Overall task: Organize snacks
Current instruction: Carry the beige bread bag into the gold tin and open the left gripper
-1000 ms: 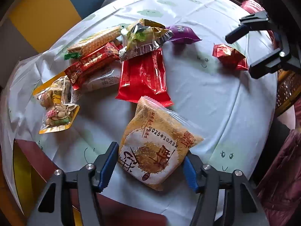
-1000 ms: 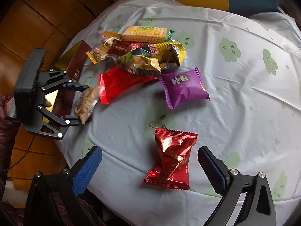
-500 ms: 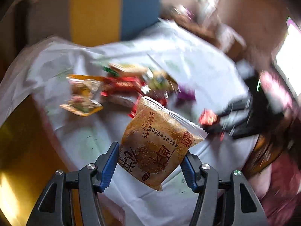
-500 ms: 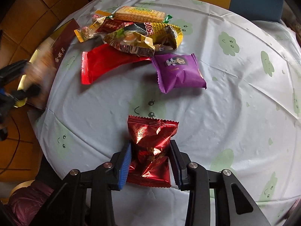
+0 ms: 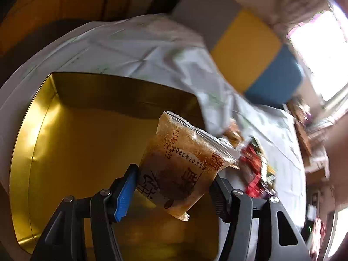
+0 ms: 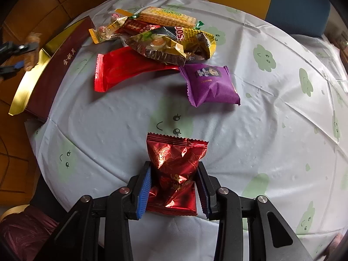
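The left tool point(image 5: 176, 187), clamped on a brown snack bag point(image 5: 182, 165), now holds it in the air over the open gold box point(image 5: 71, 143); a second ago the same bag lay on the surface point(image 6: 108, 130) between the tool's pads, near the snack pile. The left wrist view has swung from the pile to the box's shiny interior, and the pile shows only as a blur at the right edge.

The right tool point(image 6: 174, 191) has closed: its jaws, spread wide around a red foil packet point(image 6: 176, 169) a second ago, now pinch that packet from both sides near the close edge of the surface. The packet still rests on the white cloth with green cloud faces.

Farther off, a purple packet point(image 6: 208, 84) lies apart to the right of the pile, just beside a flat red pouch point(image 6: 121, 69). Behind them sit a gold-and-green wrapper point(image 6: 161, 47), a yellow bag point(image 6: 195, 39), a cracker pack point(image 6: 165, 18) and a clear nut bag point(image 6: 104, 31), seemingly undisturbed. The box's dark red side point(image 6: 58, 69) stands at the far left edge of the surface.
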The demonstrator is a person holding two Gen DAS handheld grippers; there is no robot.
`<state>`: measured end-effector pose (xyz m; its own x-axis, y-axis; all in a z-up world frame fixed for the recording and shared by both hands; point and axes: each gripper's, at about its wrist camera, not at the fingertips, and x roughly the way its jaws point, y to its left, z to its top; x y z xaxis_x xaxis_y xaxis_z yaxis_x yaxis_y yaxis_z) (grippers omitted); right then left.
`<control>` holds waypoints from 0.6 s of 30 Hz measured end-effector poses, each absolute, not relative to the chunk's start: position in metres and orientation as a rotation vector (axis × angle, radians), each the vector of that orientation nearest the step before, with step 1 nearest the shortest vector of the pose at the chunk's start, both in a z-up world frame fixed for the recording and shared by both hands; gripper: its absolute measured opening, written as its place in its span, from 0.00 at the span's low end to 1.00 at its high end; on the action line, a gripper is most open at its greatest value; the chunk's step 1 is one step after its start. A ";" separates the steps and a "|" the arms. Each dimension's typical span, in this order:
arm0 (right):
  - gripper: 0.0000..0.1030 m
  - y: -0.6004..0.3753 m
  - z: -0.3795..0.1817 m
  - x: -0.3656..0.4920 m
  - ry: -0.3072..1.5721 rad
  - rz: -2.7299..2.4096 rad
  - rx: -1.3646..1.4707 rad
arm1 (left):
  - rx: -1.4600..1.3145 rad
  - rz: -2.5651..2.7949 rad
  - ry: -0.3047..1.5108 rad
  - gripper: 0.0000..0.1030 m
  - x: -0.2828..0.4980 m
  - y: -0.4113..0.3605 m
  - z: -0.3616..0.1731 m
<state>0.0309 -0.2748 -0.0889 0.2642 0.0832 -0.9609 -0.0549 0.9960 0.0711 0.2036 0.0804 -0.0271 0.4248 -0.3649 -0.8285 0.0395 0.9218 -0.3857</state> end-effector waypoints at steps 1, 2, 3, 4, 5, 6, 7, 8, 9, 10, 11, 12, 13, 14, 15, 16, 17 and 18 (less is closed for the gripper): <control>0.39 -0.274 -0.089 0.031 1.300 0.096 0.022 | -0.349 -0.243 1.115 0.61 0.209 0.085 -0.034; 0.39 -0.276 -0.089 0.031 1.301 0.097 0.020 | -0.369 -0.229 1.123 0.61 0.216 0.083 -0.040; 0.39 -0.275 -0.090 0.032 1.301 0.098 0.014 | -0.381 -0.210 1.130 0.61 0.222 0.082 -0.044; 0.39 -0.275 -0.090 0.033 1.301 0.099 0.007 | -0.379 -0.194 1.134 0.61 0.228 0.079 -0.048; 0.39 -0.275 -0.090 0.033 1.301 0.099 0.003 | -0.377 -0.180 1.135 0.61 0.234 0.075 -0.052; 0.39 -0.275 -0.090 0.034 1.301 0.100 -0.001 | -0.382 -0.167 1.134 0.61 0.239 0.073 -0.055; 0.39 -0.275 -0.091 0.034 1.301 0.100 -0.004 | -0.388 -0.164 1.137 0.61 0.243 0.071 -0.057; 0.39 -0.274 -0.091 0.034 1.300 0.101 -0.010 | -0.389 -0.165 1.141 0.61 0.246 0.070 -0.057; 0.39 -0.275 -0.090 0.034 1.300 0.101 -0.013 | -0.385 -0.163 1.139 0.61 0.248 0.068 -0.058; 0.39 -0.275 -0.090 0.034 1.300 0.101 -0.015 | -0.378 -0.158 1.127 0.61 0.250 0.065 -0.056; 0.39 -0.274 -0.089 0.033 1.300 0.101 -0.018 | -0.365 -0.162 1.123 0.64 0.254 0.062 -0.058; 0.39 -0.274 -0.089 0.033 1.299 0.101 -0.023 | -0.341 -0.157 1.122 0.66 0.256 0.057 -0.060; 0.39 -0.273 -0.089 0.033 1.298 0.101 -0.025 | -0.320 -0.146 1.117 0.69 0.258 0.053 -0.057; 0.39 -0.273 -0.089 0.033 1.297 0.101 -0.028 | -0.303 -0.138 1.097 0.70 0.255 0.052 -0.054; 0.39 -0.273 -0.089 0.033 1.296 0.100 -0.032 | -0.291 -0.136 1.081 0.70 0.252 0.051 -0.052; 0.39 -0.272 -0.089 0.033 1.295 0.101 -0.035 | -0.269 -0.128 1.063 0.70 0.247 0.051 -0.047; 0.39 -0.272 -0.089 0.033 1.294 0.101 -0.039 | -0.229 -0.105 1.040 0.70 0.241 0.048 -0.043; 0.39 -0.271 -0.089 0.032 1.292 0.100 -0.044 | -0.190 -0.080 1.004 0.70 0.231 0.048 -0.035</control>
<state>0.0324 -0.2714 -0.0887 0.2715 0.0496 -0.9611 -0.0986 0.9949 0.0235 0.2312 0.0479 -0.0353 0.5356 -0.1545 -0.8302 -0.0203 0.9805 -0.1955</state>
